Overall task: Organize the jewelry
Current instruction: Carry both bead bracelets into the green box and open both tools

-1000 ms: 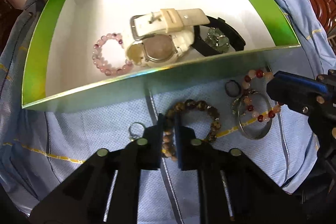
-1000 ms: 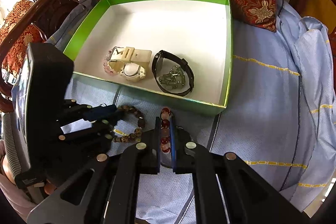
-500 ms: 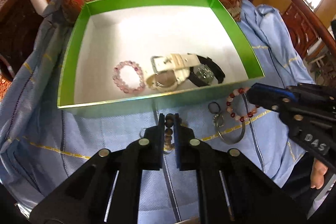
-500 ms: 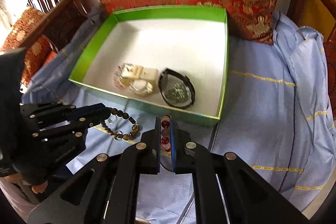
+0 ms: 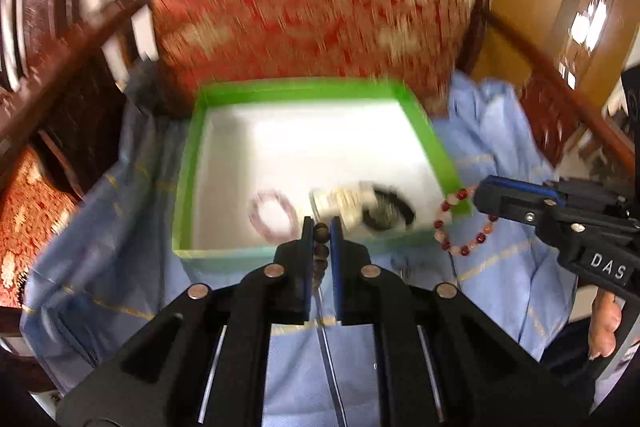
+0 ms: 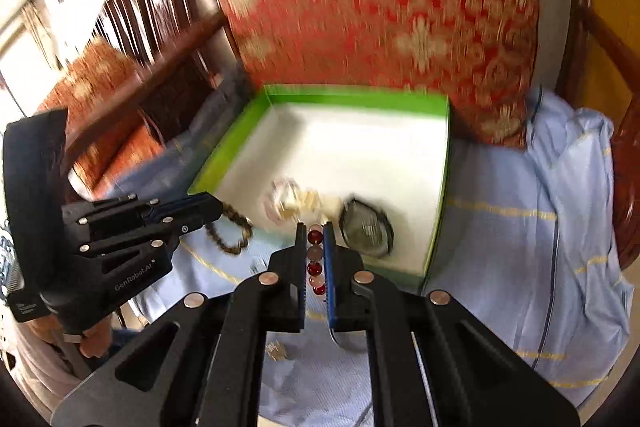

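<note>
Above the blue cloth (image 5: 500, 267), both grippers are up in the air, and each one has a bracelet. The left gripper (image 5: 321, 227) has its two fingers squeezed tight on the brown bead bracelet (image 6: 230, 231), which hangs down just in front of the green box (image 5: 188, 163). The right gripper (image 6: 315, 239) is pinched shut on the red and white bead bracelet (image 5: 460, 223), which dangles by the box's near right corner. Inside the box lie a pink bracelet (image 5: 272, 213), a white watch (image 5: 344, 201) and a black watch (image 6: 366, 229). The pictures are blurry. This looks like the carrying step. Next, each gripper likely needs to go over the box wall, find a bare white spot, go low and then let go. A silver ring (image 6: 348, 341) on the cloth waits
</note>
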A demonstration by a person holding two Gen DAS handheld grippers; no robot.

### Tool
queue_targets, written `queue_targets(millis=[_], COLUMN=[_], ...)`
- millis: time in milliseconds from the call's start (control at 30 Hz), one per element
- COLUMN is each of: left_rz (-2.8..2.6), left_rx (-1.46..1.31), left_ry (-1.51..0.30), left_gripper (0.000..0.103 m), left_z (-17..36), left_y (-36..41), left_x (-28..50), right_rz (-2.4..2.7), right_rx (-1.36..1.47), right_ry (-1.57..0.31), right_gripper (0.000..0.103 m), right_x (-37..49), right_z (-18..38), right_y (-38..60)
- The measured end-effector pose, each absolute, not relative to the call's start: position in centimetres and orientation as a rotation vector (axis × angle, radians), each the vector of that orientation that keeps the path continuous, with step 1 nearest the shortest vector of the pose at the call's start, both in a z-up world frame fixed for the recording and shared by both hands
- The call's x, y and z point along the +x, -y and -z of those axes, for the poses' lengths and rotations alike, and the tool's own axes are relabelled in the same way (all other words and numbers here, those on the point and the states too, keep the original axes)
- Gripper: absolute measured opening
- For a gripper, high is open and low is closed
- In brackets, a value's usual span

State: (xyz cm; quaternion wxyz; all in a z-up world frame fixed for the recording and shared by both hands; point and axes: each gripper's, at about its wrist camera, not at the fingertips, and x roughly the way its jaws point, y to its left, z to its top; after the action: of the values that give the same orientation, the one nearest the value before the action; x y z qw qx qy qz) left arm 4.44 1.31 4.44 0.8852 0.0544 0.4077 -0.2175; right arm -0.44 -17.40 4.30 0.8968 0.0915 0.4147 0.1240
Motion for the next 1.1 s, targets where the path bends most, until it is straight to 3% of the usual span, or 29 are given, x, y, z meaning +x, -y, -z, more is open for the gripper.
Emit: queue_targets(millis=[267, 567, 600, 667, 700, 867, 933, 1033, 1100], left_rz=[0.364, 0.268, 0.265, 0.263, 0.266, 0.290, 0.356, 0.442, 0.489], left_rx=[0.022, 0.095, 0.102, 0.121, 0.128, 0.131, 0.111, 0.102, 0.101], left_ry=[-0.771, -0.874, -0.878, -0.872, -0.872, -0.856, -0.847, -0.825, -0.829], left_gripper=[0.008, 0.008, 0.008, 0.016, 0.027, 0.062, 0.079, 0.093, 0.096], left_z=[-7.0, -2.4, -2.1, -1.9, -1.9, -2.7, -3.4, -3.9, -3.5], left_y=[-2.7, -1.2, -1.1, -0.9, -0.9, -1.4, -1.6, -1.5, -1.4], left_x=[8.5, 13.5, 13.6, 13.2, 13.0, 10.5, 8.5, 5.7, 4.2], right_rz=[-0.223, -0.108, -0.092, -0.078, -0.074, -0.103, -0.126, -0.158, -0.164], right_rx=[0.211, 0.146, 0.146, 0.155, 0.172, 0.221, 0.257, 0.289, 0.252], right_ry=[-0.692, -0.843, -0.867, -0.898, -0.898, -0.871, -0.878, -0.928, -0.994], right_gripper=[0.008, 0.009, 0.016, 0.039, 0.049, 0.069, 0.082, 0.087, 0.087], right_x=[1.2, 7.4, 7.8, 7.9, 7.8, 5.4, 3.7, 1.3, 0.1], right_z=[-7.4, -2.2, -1.7, -1.0, -0.9, -2.4, -2.7, -2.3, -1.2], right_y=[18.1, 18.2, 18.3, 18.5, 18.7, 19.2, 19.6, 19.8, 19.4])
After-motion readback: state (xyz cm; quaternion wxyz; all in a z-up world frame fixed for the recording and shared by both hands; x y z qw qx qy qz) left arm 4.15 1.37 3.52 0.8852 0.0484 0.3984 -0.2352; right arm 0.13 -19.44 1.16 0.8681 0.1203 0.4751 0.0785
